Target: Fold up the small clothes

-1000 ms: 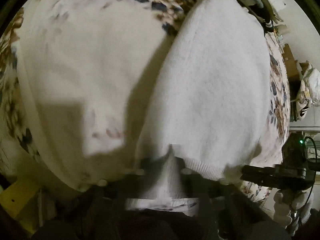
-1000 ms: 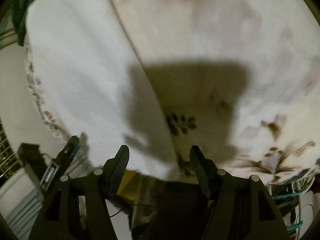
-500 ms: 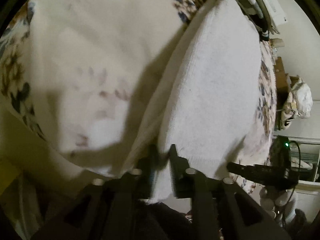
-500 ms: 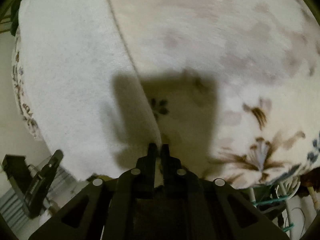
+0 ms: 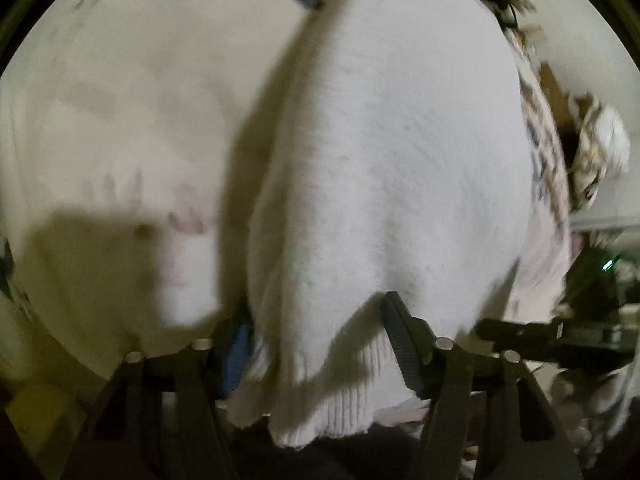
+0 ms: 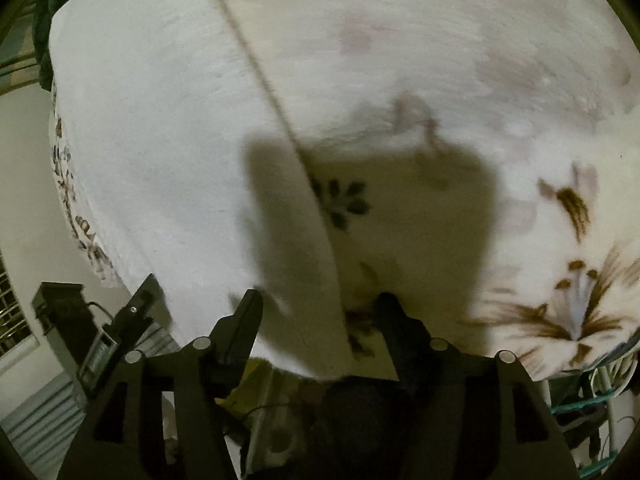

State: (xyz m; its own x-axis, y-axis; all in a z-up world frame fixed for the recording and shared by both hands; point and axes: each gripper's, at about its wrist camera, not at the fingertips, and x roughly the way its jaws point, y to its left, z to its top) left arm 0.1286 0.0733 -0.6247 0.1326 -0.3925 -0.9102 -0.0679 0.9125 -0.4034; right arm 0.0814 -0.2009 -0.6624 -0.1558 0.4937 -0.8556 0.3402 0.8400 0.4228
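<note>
One white knit garment (image 5: pixel 392 168) lies flat on one floral-printed blanket (image 5: pixel 120 92), its ribbed hem hanging off the near edge between the two fingers of the left hand-held gripper (image 5: pixel 316 320). That gripper is released (jaws spread wide, nothing clamped). The right hand-held gripper (image 6: pixel 316 312) is likewise spread apart, empty, over the garment's long side edge.

The left gripper (image 5: pixel 316 328) is matt black plastic, each finger a tapering blade with fine ribbing on its inner face, best seen on the finger (image 5: pixel 404 344) at right. Round silvery screw heads sit in pairs on both angular black finger carriers, which have triangular cut-outs. The right gripper (image 6: pixel 318 320) is of the same make: black fingers (image 6: pixel 244 328), silvery screws, cut-out carriers.
</note>
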